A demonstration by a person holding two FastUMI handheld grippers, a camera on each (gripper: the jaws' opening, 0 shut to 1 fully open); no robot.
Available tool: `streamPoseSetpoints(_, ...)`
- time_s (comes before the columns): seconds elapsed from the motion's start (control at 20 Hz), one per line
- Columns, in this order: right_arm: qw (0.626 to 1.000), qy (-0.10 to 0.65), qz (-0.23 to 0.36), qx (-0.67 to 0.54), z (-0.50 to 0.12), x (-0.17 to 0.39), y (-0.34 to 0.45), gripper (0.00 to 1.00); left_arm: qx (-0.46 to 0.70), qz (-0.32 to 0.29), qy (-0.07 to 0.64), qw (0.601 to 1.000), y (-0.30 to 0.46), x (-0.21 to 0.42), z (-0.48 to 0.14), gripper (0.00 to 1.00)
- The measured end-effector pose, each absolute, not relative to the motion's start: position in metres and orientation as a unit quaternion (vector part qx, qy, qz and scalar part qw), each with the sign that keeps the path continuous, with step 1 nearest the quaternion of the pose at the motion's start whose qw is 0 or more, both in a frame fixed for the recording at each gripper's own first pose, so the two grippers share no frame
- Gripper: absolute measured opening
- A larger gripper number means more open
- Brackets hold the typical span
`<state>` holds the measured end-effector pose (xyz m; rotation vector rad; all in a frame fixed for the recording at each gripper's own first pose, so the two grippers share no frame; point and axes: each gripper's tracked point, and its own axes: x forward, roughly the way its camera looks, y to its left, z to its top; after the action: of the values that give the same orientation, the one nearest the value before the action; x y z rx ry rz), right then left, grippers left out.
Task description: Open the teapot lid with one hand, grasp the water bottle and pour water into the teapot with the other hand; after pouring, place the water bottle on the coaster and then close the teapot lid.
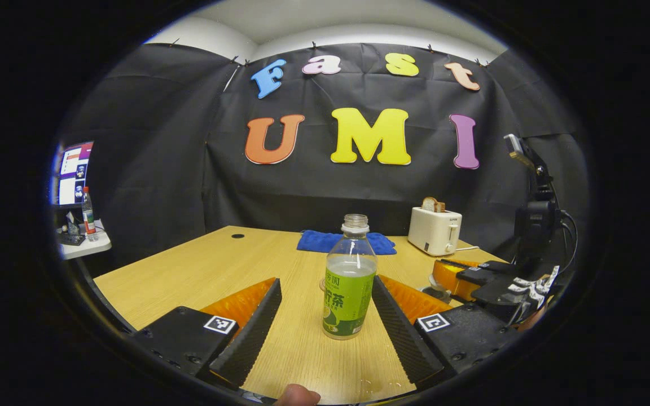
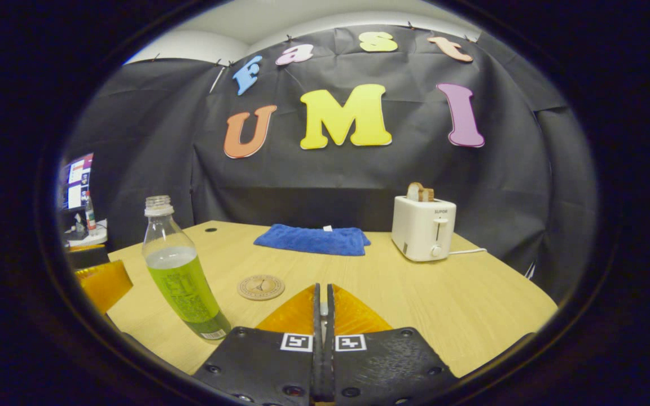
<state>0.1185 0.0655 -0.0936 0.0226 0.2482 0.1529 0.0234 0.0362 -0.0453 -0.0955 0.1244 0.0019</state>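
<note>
left gripper (image 1: 325, 313) wide open, empty, straddling water bottle (image 1: 350, 282) at 12 o'clock | right gripper (image 2: 323, 307) pinched closed, contents unclear | risk: uncapped, off-centre squeeze tips it, spills

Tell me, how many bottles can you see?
2. The green-labelled water bottle stands on the table between the left gripper's open fingers. A small bottle stands on the far side shelf. Others may be hidden.

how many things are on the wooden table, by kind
uncapped bottle of green drink: 1
round coaster: 1
blue towel: 1
white toaster holding toast: 1
total: 4, with the toast counted as part of the toaster
</note>
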Motion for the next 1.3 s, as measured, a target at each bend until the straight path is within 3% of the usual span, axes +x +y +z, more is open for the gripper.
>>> streamPoseSetpoints(0.55,0.992,0.104,0.069,0.006,-0.069,0.086,0.032,0.0,-0.04,-0.031,0.122,0.991,0.014,0.046,-0.092,1.0)
streamPoseSetpoints(1.3,0.991,0.115,0.066,0.009,-0.08,0.088,0.016,0.0,-0.041,-0.03,0.168,0.984,0.005,0.076,-0.13,1.0)
